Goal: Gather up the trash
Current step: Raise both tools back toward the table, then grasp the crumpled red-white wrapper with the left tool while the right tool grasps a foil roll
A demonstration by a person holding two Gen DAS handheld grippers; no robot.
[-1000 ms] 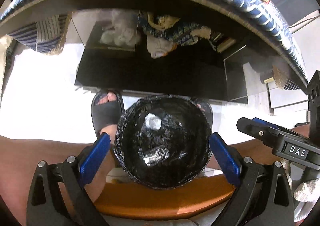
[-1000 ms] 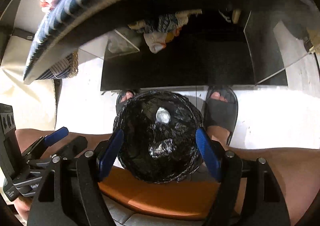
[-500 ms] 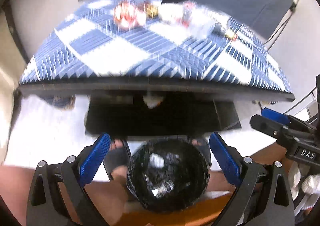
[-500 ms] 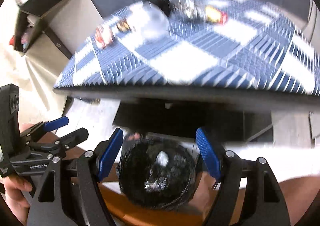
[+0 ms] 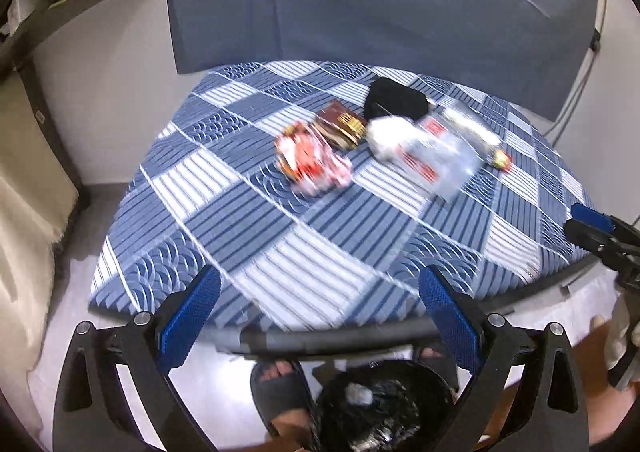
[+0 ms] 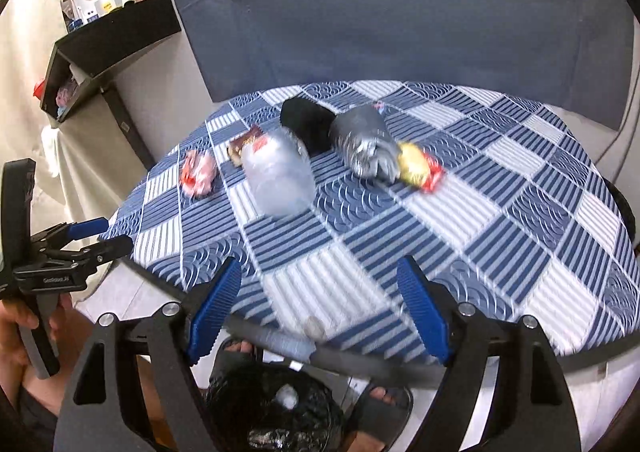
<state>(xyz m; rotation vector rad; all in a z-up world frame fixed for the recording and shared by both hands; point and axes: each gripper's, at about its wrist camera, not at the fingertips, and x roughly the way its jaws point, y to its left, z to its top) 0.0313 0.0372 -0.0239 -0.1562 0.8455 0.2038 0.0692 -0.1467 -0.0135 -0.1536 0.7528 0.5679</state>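
Note:
A round table with a blue checked cloth (image 5: 320, 252) (image 6: 480, 236) holds a cluster of trash at its far side: a red-and-white wrapper (image 5: 312, 156) (image 6: 198, 172), a brown-gold packet (image 5: 340, 124), a clear plastic bottle (image 5: 436, 152) (image 6: 278, 172), a silver crumpled wrapper (image 6: 366, 144), a gold-red wrapper (image 6: 420, 168) and a black object (image 5: 396, 100) (image 6: 306, 122). A bin with a black liner (image 5: 380, 408) (image 6: 272, 412) stands below the near edge, with crumpled pieces inside. My left gripper (image 5: 320, 320) and right gripper (image 6: 320, 312) are both open and empty, above the near table edge.
A grey cloth backdrop (image 6: 380, 12) hangs behind the table. A black shelf (image 6: 108, 48) with jars is at the left. The person's sandalled feet (image 5: 280, 392) stand beside the bin. The left gripper shows in the right wrist view (image 6: 80, 244).
Both grippers have tilted up from looking down into the bin under the table to looking across the tabletop at the trash. Both stayed open and empty.

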